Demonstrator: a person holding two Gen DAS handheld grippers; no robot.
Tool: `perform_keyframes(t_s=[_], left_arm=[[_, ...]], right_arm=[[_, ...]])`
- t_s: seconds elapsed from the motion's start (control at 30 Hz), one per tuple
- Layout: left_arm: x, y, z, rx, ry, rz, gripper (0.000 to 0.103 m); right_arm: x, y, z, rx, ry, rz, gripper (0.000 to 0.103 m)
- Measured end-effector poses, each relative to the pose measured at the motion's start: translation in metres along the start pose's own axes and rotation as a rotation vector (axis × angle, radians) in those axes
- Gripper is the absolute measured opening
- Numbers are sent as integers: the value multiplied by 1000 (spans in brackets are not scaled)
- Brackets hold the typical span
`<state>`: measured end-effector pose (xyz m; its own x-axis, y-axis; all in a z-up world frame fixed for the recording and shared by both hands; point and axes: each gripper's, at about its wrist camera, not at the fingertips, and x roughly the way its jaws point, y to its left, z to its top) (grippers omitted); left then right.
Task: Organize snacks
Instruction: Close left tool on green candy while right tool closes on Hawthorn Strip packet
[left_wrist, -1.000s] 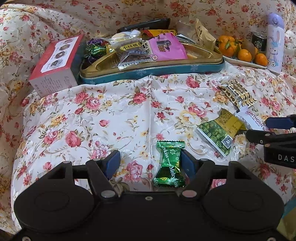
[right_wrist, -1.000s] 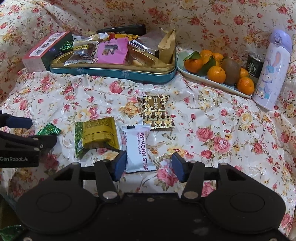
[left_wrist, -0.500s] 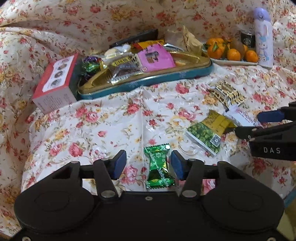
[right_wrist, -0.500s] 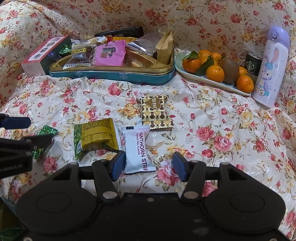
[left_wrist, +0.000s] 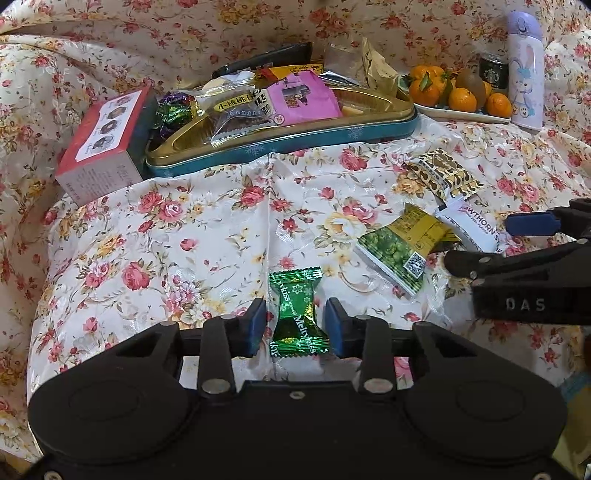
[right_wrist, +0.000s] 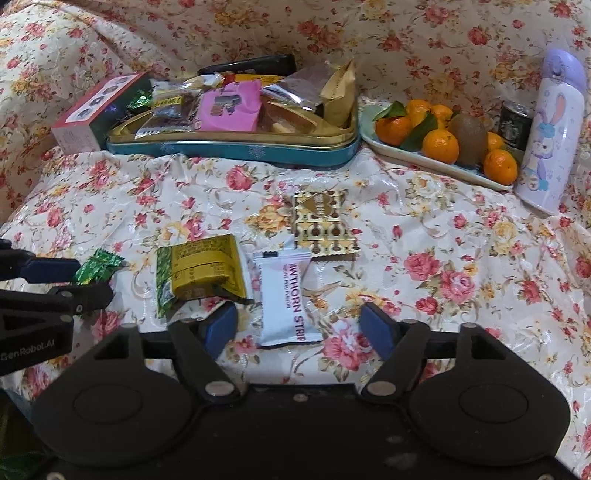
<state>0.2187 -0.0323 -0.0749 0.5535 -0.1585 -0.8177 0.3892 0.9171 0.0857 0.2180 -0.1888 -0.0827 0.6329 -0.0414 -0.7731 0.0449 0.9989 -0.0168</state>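
Left gripper (left_wrist: 294, 325) is closing its jaws around the green candy (left_wrist: 297, 316), pads not yet pressing. Right gripper (right_wrist: 300, 325) is opening its jaws, the white hawthorn strip (right_wrist: 285, 295) between them untouched. Snack tin (right_wrist: 258, 152) sits at 12 o'clock.

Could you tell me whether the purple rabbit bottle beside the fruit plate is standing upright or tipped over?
Upright: the purple rabbit bottle stands on its base with its cap on top, next to the fruit plate.
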Motion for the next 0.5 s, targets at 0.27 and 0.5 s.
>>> perform_keyframes(t_s=[0.27,0.5], left_arm=[[1,1,-1,-21,-9,8,41],[6,8,3,-91,23,-21,41]], right_arm=[[0,4,2,-18,-3,-2,76],[3,5,4,-11,10,16,87]])
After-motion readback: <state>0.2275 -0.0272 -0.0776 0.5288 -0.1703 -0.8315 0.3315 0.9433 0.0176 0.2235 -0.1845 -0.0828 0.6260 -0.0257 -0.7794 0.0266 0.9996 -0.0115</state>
